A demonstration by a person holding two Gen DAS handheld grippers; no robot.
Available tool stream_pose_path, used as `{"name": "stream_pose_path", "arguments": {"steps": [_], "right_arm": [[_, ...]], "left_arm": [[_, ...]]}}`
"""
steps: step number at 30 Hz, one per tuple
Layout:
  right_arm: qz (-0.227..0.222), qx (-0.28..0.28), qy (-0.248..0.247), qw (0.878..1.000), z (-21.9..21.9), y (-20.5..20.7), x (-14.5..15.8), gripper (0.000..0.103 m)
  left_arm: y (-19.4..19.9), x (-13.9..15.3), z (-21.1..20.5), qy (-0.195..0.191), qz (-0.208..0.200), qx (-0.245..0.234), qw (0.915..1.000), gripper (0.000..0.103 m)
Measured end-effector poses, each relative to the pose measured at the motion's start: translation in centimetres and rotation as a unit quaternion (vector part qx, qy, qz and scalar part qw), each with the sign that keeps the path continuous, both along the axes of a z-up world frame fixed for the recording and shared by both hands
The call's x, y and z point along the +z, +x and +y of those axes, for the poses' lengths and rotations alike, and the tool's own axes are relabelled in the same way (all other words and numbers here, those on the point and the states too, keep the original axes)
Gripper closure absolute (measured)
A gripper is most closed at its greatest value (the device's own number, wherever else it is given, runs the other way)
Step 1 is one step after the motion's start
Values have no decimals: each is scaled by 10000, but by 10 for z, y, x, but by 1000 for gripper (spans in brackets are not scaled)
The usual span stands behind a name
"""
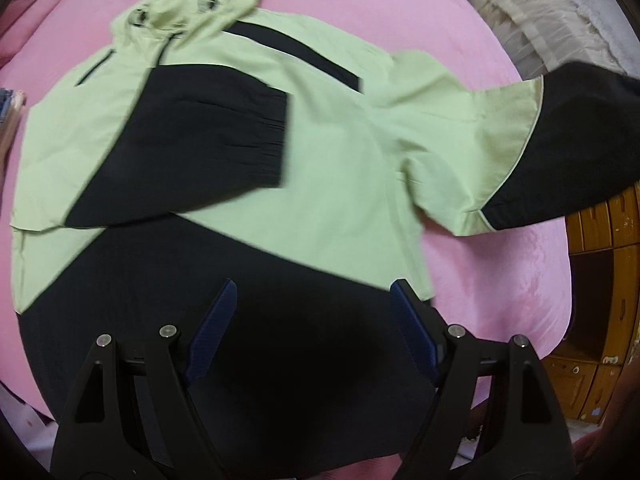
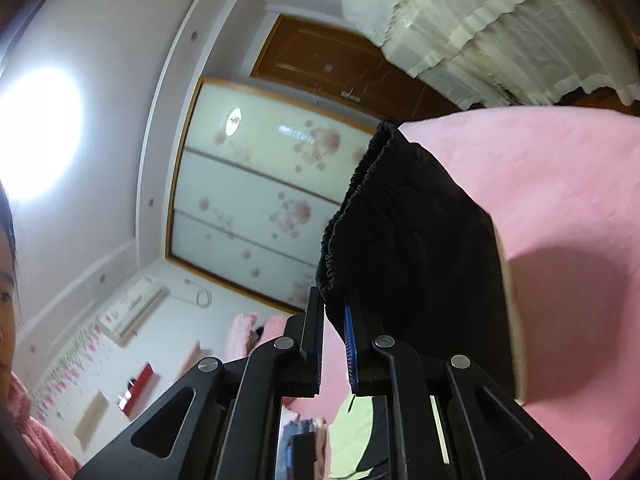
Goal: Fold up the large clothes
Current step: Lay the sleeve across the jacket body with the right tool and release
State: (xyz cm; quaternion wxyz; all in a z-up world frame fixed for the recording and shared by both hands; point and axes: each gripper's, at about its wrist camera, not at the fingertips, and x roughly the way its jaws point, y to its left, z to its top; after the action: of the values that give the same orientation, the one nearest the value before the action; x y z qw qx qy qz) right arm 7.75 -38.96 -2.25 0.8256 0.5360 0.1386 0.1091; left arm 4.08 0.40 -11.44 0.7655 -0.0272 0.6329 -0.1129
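- Jacket point(image 1: 328, 160) — light green and black — lies spread on the pink bed point(image 1: 500, 280), hood point(image 1: 192, 4) at the far end.
- One sleeve point(image 1: 192, 148) is folded across the chest, black cuff end lying on the green front.
- Other sleeve point(image 1: 560, 140) stretches off to the right, lifted; its black end is cut off by the left wrist frame edge.
- Left gripper point(image 1: 312, 332) hovers over the black hem, fingers point(image 1: 212, 332) spread wide, nothing between them. Contact with the cloth cannot be told; the hem under it is dark and blurred.
- Right gripper point(image 2: 334, 336) has its fingers point(image 2: 350, 344) closed on the black sleeve's elastic cuff point(image 2: 348, 216) — cloth pinched between the pads, cuff hanging up and over the pink bed.
- Right wrist view is tilted hard: ceiling light point(image 2: 36, 132), wardrobe point(image 2: 256, 184) with flower print and a wooden door point(image 2: 320, 60) fill the left side.
- Person's face point(image 2: 6, 312) is cut off at the left edge.
- A bit of green jacket shows below the right gripper, mostly hidden by its body.
- Frilled bedding point(image 1: 532, 12) at top right, blurred.
- Wooden cabinet point(image 1: 600, 300) sits right of the bed, partly cut off.
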Motion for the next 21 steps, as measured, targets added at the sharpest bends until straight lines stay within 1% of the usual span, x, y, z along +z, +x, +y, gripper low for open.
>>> {"name": "stream_pose_path", "arguments": {"steps": [1,2,3,4,5,6,7,8,9,10,11,12,13,14,15,16,18,19,20,21], "right_arm": [[63,61,-187,9998,13,22,6,93],[124,111,-346,9993,28,34,9,93],[207,194,-502,9983,50,50,13,93],[261,263,-564,9977,69,60,15,93],[412,364,-695,9961,94,80,16,93],[539,420,-807,9944,108,91,16,93],[834,514,-1096,9891,136,113,16,93],[1031,564,-1325,9842,157,123,15,93],[1255,643,-1644,9762,183,138,12,94],[1386,753,-1898,9691,206,156,6,94],[1502,879,-2076,9626,225,174,-7,93],[1700,977,-2222,9551,248,190,-24,93],[2003,1098,-2363,9444,269,207,-42,93],[2365,1273,-2589,9278,289,225,-62,93],[2701,1501,-2823,9082,309,240,-83,93],[2932,1727,-2985,8917,328,253,-101,93],[3225,2042,-3075,8716,354,274,-128,93],[3313,2073,-3112,8663,363,281,-136,89],[3347,2055,-3149,8641,371,289,-138,87],[3341,2056,-3144,8644,367,283,-148,78]], "left_arm": [[-1,0,12,-18,-3,11,10000,26],[-1,0,30,-44,20,30,10000,26],[0,0,41,-61,38,50,10000,26],[1,-1,59,-90,61,106,9999,26],[3,-2,76,-102,68,193,9997,26],[4,-4,86,-101,65,259,9996,26],[6,-6,103,-99,59,379,9992,26],[8,-8,117,-104,53,484,9988,26],[11,-10,134,-115,43,599,9981,26],[13,-13,148,-123,43,676,9976,26],[16,-16,155,-134,48,719,9973,26],[20,-21,171,-198,81,772,9968,26],[23,-26,182,-306,132,812,9961,26],[24,-31,187,-391,187,852,9954,26],[27,-36,197,-500,292,930,9940,26],[29,-41,208,-593,370,1046,9921,26],[30,-48,224,-730,380,1281,9883,26],[29,-51,228,-771,382,1349,9871,26],[28,-55,233,-815,399,1420,9857,26],[26,-56,235,-817,420,1454,9851,26]]}}
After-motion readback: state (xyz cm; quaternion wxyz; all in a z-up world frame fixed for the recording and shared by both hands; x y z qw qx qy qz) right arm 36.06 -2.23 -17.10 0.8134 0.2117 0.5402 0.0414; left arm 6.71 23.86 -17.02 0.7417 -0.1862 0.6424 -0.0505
